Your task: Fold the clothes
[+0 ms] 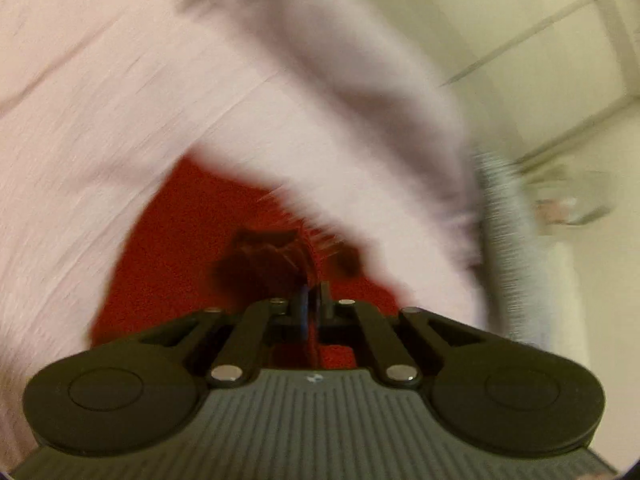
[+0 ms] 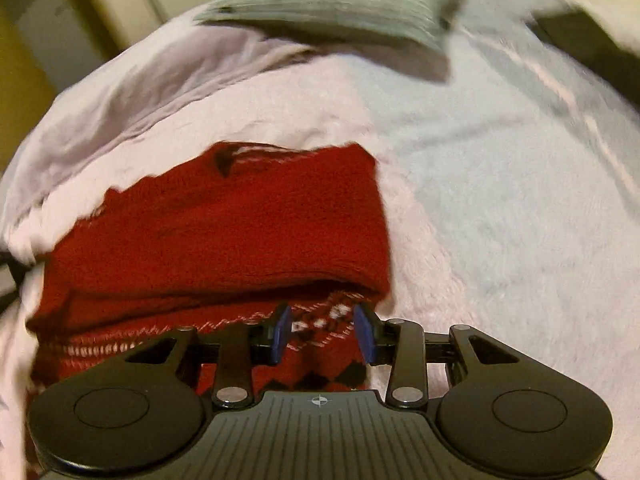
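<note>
A red knit sweater (image 2: 224, 232) with a white and black pattern lies partly folded on a pale fluffy blanket (image 2: 500, 208) on a bed. My right gripper (image 2: 322, 330) is open just above the sweater's patterned lower layer, near its right edge, holding nothing. In the blurred left wrist view my left gripper (image 1: 314, 292) is shut on a fold of the red sweater (image 1: 176, 248), the cloth running between the jaws.
A grey ribbed pillow (image 2: 332, 4) lies at the far end of the bed; it also shows in the left wrist view (image 1: 500, 216). A crumpled lilac sheet (image 2: 132, 84) lies at the far left. Cream walls and cupboard doors (image 1: 540, 60) stand beyond.
</note>
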Available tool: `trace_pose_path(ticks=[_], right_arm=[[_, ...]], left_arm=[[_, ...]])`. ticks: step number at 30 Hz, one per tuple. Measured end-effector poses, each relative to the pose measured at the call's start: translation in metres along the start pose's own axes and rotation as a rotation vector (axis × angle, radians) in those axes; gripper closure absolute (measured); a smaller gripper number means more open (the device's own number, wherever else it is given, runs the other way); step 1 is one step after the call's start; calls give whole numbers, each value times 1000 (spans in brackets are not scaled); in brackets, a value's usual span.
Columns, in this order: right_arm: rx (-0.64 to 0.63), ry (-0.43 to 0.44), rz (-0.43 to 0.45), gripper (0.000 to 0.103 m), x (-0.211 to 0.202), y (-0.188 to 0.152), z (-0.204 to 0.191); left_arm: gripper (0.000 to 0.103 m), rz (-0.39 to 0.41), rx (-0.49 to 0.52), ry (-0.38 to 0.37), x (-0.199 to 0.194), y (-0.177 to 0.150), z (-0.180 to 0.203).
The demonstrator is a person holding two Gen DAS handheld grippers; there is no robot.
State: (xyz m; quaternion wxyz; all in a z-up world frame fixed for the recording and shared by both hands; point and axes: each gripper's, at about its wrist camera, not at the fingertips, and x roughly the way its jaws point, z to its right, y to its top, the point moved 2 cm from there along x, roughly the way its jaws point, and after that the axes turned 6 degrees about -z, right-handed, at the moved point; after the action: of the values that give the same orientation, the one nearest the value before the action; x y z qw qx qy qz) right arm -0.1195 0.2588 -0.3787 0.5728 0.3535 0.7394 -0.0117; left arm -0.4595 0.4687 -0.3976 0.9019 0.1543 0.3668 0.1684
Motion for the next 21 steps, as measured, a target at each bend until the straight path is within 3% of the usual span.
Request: trace_pose_path(ticks=[4, 6, 10, 13, 17, 21], right_arm=[[-73, 83, 13, 65, 5, 1, -18], [-109, 125, 19, 65, 8, 1, -28], [-2, -56, 117, 65, 23, 10, -11], [72, -163, 163, 65, 31, 14, 6], [72, -142, 134, 65, 31, 11, 21], [45, -120, 107, 66, 30, 6, 26]], left_arm=[[103, 119, 88, -175, -47, 13, 45], [102, 165, 150, -182, -61, 19, 56], [102, 161, 211, -87, -57, 25, 39], [102, 62, 174, 39, -30, 12, -4], [102, -79, 159, 198, 5, -21, -52], [102, -80, 142, 207, 2, -36, -64]])
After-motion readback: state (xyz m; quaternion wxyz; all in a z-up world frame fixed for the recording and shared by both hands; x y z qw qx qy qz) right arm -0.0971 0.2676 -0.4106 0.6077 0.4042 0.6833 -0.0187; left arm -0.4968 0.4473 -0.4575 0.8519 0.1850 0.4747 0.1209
